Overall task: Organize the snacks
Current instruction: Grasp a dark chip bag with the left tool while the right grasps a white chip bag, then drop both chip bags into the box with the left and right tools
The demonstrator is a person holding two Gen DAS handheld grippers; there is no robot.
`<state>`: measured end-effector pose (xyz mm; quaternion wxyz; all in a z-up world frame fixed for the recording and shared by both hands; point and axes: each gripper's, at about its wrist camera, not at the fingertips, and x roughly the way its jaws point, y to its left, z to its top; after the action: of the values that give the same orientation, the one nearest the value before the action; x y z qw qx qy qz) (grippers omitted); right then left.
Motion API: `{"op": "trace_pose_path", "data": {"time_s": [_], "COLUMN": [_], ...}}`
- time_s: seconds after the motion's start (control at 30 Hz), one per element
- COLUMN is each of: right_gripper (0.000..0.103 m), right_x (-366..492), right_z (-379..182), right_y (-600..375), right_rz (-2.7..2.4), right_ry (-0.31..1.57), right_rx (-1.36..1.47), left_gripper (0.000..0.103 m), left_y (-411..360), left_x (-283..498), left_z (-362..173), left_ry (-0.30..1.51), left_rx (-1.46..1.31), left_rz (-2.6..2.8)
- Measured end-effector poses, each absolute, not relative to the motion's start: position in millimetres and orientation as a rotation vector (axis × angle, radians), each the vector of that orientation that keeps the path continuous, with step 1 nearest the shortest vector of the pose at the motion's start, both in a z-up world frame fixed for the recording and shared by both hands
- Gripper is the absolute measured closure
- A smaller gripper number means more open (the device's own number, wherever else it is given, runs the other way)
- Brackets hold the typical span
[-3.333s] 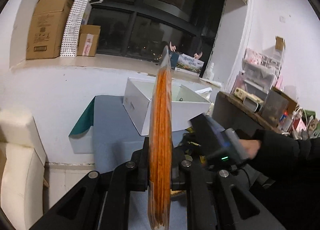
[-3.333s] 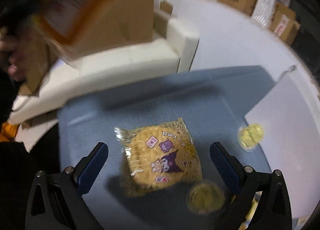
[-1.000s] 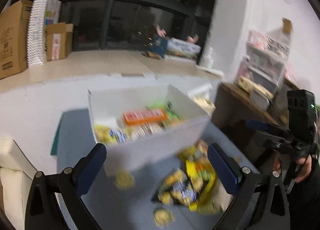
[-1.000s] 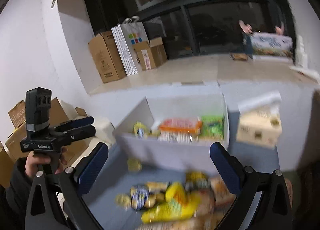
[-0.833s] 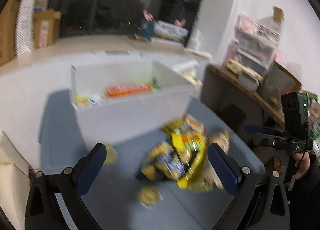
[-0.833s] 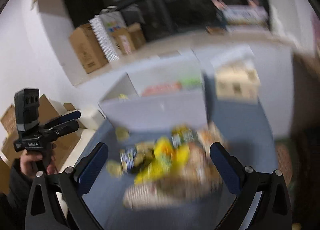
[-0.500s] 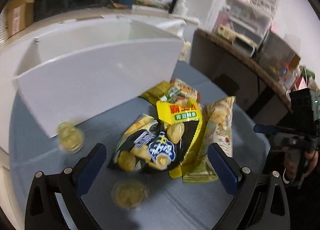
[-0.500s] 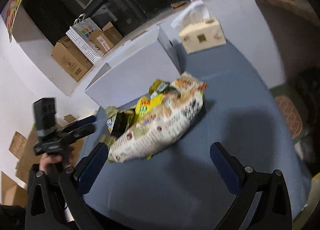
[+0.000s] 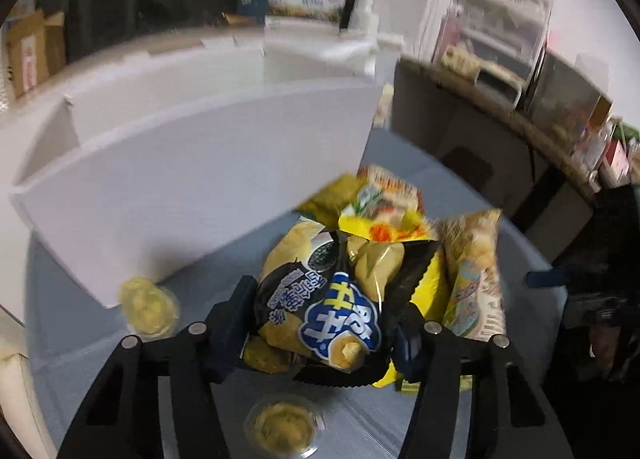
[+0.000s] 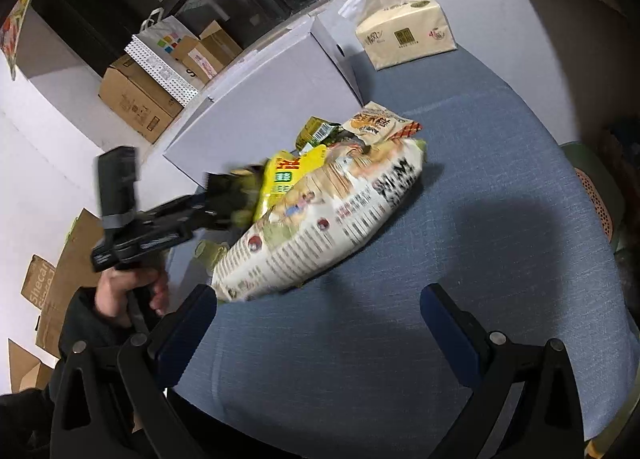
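Nearest the lens in the left wrist view: left gripper (image 9: 320, 319), jaws just closing around the dark chip bag (image 9: 320, 299), pads at its two sides and seemingly pressing, though blur leaves the contact a little uncertain. Just in front of that bag, toward the camera, a round yellow snack cup (image 9: 285, 429) on the blue tablecloth (image 9: 72, 323); another such round snack (image 9: 147, 305) off to the bag's left, close to the white box (image 9: 192, 195). Right of the bag, touching it, a tall pale snack bag (image 9: 472, 271); behind it, yellow packets (image 9: 380, 223) heaped up to the foot of the box.

In the right wrist view: right gripper (image 10: 320, 331) spread wide, nothing between the fingers, hovering over bare cloth short of the pile. Beyond the pile, a tissue box (image 10: 404, 39).

Judged progress: early to middle. Pile of five or six packs plus two loose cups not yet put away; box interior not visible from here. Next: lift the chip bag over the box wall, then the rest one by one.
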<state>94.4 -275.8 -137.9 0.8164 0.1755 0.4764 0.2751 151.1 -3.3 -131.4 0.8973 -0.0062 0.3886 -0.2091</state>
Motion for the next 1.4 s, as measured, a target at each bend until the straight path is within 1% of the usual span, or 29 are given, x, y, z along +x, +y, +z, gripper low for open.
{"op": "trace_pose_path", "data": {"time_s": [0.17, 0.37, 0.5, 0.63, 0.7, 0.73, 0.77, 0.8, 0.9, 1.1, 1.27, 1.4], "right_gripper": [0.0, 0.0, 0.0, 0.0, 0.027, 0.029, 0.034, 0.037, 0.038, 0.038, 0.038, 0.038], "right_x": [109, 130, 148, 163, 162, 160, 158, 154, 139, 109, 128, 175], "right_z": [-145, -154, -159, -157, -156, -155, -154, -152, -140, -84, -35, 2], "right_y": [-266, -251, -233, -213, -207, -208, -211, -218, -236, -264, -246, -217], "right_rz": [0.576, 0.539, 0.484, 0.425, 0.397, 0.404, 0.412, 0.426, 0.46, 0.533, 0.605, 0.668], "right_ry": [1.06, 1.122, 1.168, 1.157, 1.143, 1.13, 1.13, 1.118, 1.069, 0.857, 0.714, 0.637], "right_rx": [0.409, 0.461, 0.454, 0.386, 0.315, 0.306, 0.315, 0.334, 0.372, 0.322, 0.184, 0.073], "left_gripper": [0.04, 0.04, 0.04, 0.04, 0.04, 0.04, 0.04, 0.04, 0.04, 0.04, 0.04, 0.04], "left_y": [22, 43, 50, 57, 61, 63, 64, 63, 64, 67, 69, 75], "left_x": [107, 57, 32, 24, 22, 21, 20, 20, 18, 34, 82, 143], "left_z": [-97, -67, -57, -59, -61, -63, -65, -65, -65, -51, -20, 0], "left_ry": [0.684, 0.588, 0.55, 0.539, 0.542, 0.542, 0.544, 0.543, 0.531, 0.488, 0.446, 0.444], "left_rx": [-0.077, -0.142, -0.148, -0.171, -0.187, -0.196, -0.2, -0.201, -0.221, -0.27, -0.287, -0.277], "left_rz": [-0.403, -0.391, -0.386, -0.381, -0.384, -0.383, -0.385, -0.383, -0.387, -0.392, -0.395, -0.338]}}
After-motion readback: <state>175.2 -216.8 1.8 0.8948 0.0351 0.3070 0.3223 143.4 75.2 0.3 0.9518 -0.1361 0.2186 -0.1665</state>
